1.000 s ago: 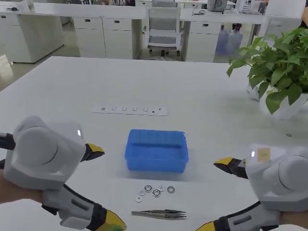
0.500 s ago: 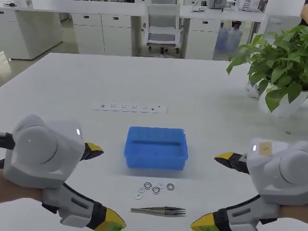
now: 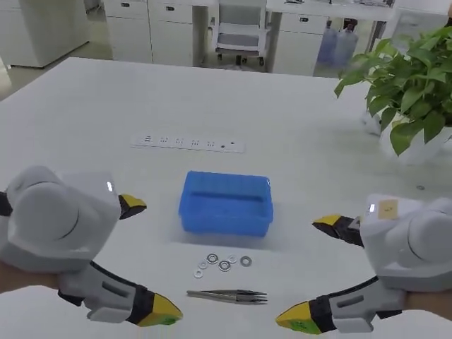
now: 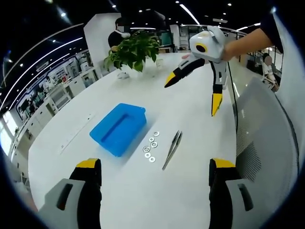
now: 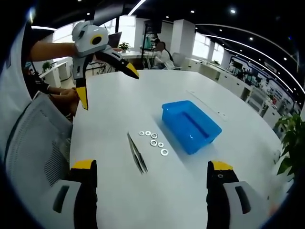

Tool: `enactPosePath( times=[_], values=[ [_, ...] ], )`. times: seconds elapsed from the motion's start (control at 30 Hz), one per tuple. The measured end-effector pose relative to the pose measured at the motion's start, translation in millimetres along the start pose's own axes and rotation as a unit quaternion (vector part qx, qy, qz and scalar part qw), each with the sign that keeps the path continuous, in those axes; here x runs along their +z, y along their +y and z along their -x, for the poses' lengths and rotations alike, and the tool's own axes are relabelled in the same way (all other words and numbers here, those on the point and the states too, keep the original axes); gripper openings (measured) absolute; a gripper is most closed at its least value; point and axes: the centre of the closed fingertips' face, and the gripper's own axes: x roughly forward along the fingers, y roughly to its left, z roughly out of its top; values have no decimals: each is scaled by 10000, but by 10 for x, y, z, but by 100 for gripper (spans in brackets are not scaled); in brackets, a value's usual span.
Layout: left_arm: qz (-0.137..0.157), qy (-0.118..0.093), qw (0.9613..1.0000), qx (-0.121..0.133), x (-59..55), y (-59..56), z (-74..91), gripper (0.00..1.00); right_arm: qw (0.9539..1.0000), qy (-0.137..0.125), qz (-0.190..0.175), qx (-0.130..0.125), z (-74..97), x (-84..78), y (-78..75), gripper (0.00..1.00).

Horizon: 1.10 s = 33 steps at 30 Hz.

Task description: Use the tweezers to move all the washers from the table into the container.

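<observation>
Starting with the head view, the left tool (image 3: 150, 258) and the right tool (image 3: 307, 270) are held wide open and empty above the white table (image 3: 92, 106), one on each side; the washers (image 3: 222, 263) are clustered on the table between the blue container (image 3: 226, 203) and the tweezers (image 3: 227, 296). From the left gripper view, the washers (image 4: 150, 147) are seen just beside the container (image 4: 118, 128), apart from the tweezers (image 4: 171, 149). From the right gripper view, the tweezers (image 5: 137, 152) are seen untouched, near the washers (image 5: 153, 139).

Bright, even light from ceiling strips (image 5: 137, 6) washes the white table (image 3: 318, 162); the container (image 3: 226, 205) casts a faint soft shadow toward the near edge. Both gripper views bend strongly at their edges.
</observation>
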Motion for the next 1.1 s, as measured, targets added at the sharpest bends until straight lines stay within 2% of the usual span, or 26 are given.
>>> enactPosePath(
  times=[0.07, 0.17, 0.27, 0.4, 0.5, 0.63, 0.7, 0.87, 0.97, 1.03, 1.1],
  values=[
    [-128, -68, 9995, 294, 9, 95, -25, 99, 10000, 34, 24, 20, -30, -13, 4, 95],
    [-124, -2, 9993, 358, -50, 134, -88, 97, 9996, 123, 265, -63, -74, -18, -14, 88],
    [42, -13, 9998, 197, -95, 111, -164, 92, 9994, 93, 331, 19, -139, -3, 17, 83],
    [-59, 255, 9997, 30, -245, 55, -281, 88, 9987, 203, 470, 57, -259, -50, 5, 75],
    [29, 303, 9995, -125, -298, 8, -321, 82, 9989, 228, 401, 65, -334, -58, -11, 69],
    [62, 304, 9994, -168, -343, -7, -381, 80, 9984, 300, 453, 152, -436, -71, 48, 65],
    [1, 383, 9991, -185, -382, -7, -418, 78, 9980, 333, 492, 234, -485, -84, 92, 59],
    [-150, 441, 9983, -356, -406, -69, -512, 74, 9974, 371, 478, 386, -591, -121, 175, 55],
    [-228, 527, 9972, -473, -443, -99, -568, 66, 9964, 523, 414, 525, -648, -180, 229, 53],
    [-226, 556, 9968, -521, -454, -116, -599, 61, 9959, 523, 468, 568, -679, -186, 252, 51],
    [-177, 619, 9959, -628, -472, -135, -653, 60, 9952, 577, 499, 610, -714, -198, 256, 48]
  ],
)
